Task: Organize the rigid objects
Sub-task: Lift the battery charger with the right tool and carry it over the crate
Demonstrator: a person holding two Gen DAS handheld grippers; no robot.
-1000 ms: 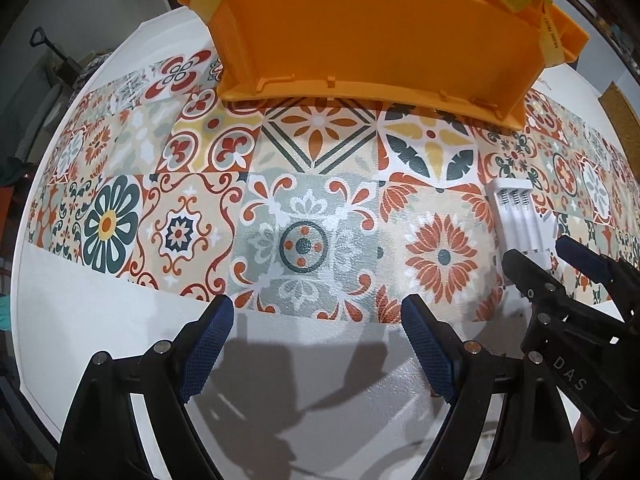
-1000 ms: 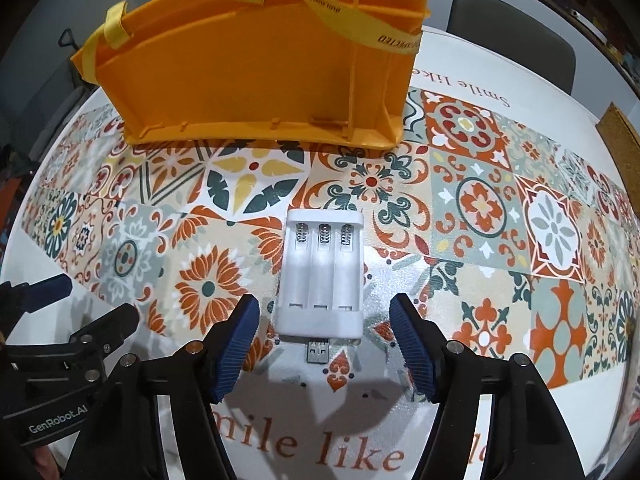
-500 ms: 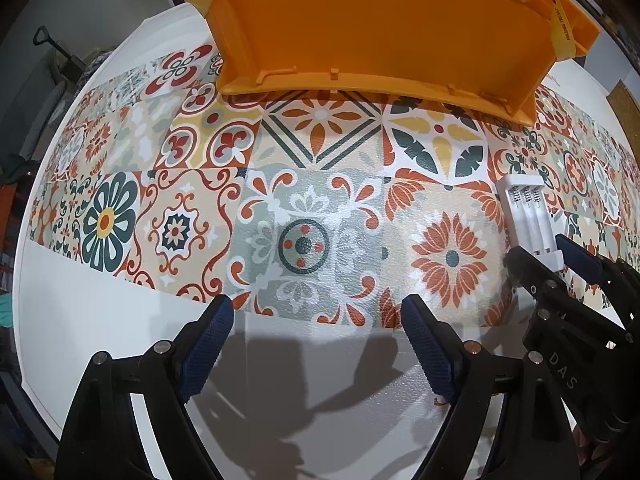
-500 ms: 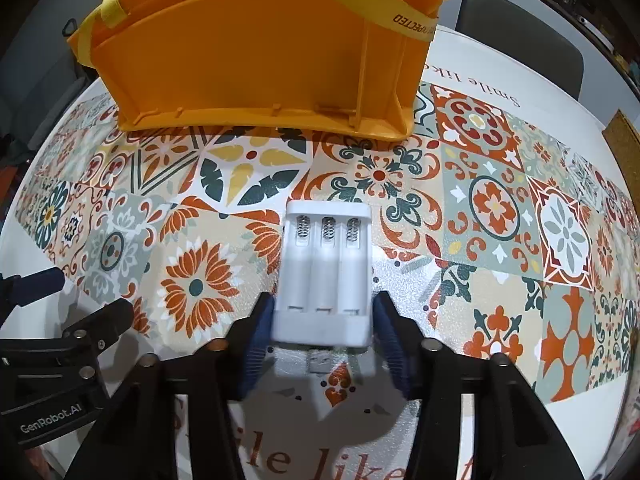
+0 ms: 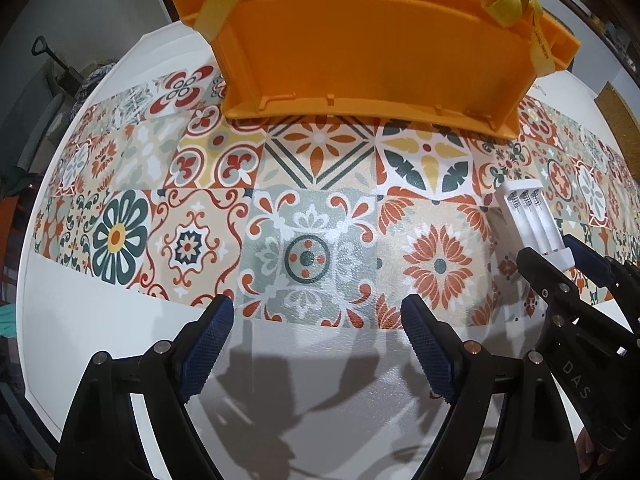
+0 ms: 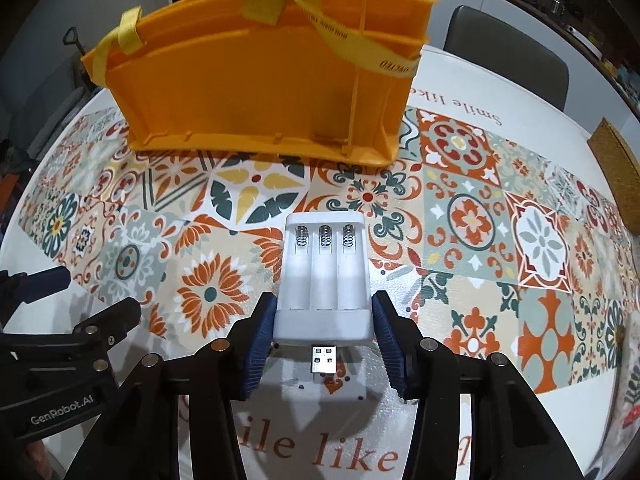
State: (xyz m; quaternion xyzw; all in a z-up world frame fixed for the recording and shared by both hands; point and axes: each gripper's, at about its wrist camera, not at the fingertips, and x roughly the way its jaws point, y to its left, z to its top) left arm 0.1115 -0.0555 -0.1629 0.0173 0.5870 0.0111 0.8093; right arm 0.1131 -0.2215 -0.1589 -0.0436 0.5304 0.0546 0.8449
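Note:
A white three-slot battery charger (image 6: 324, 276) with a USB plug is clamped by its near end in my right gripper (image 6: 324, 320), lifted a little above the patterned table mat (image 6: 460, 216); its shadow lies below. It also shows in the left wrist view (image 5: 534, 222), held by the right gripper (image 5: 560, 256). An orange plastic basket (image 6: 256, 92) with yellow straps stands upright at the far side of the table, also in the left wrist view (image 5: 372, 52). My left gripper (image 5: 316, 332) is open and empty over the white table edge; it shows at the left in the right wrist view (image 6: 72, 292).
The white round table (image 5: 100, 328) carries the tiled mat across its middle and printed lettering (image 6: 456, 104) near its rim. A grey chair (image 6: 508, 52) stands behind the table at the right. A cork board edge (image 6: 620, 176) lies far right.
My right gripper closed on the charger and lifted it off the mat. The basket looks a little farther off in both views. The left gripper stayed open.

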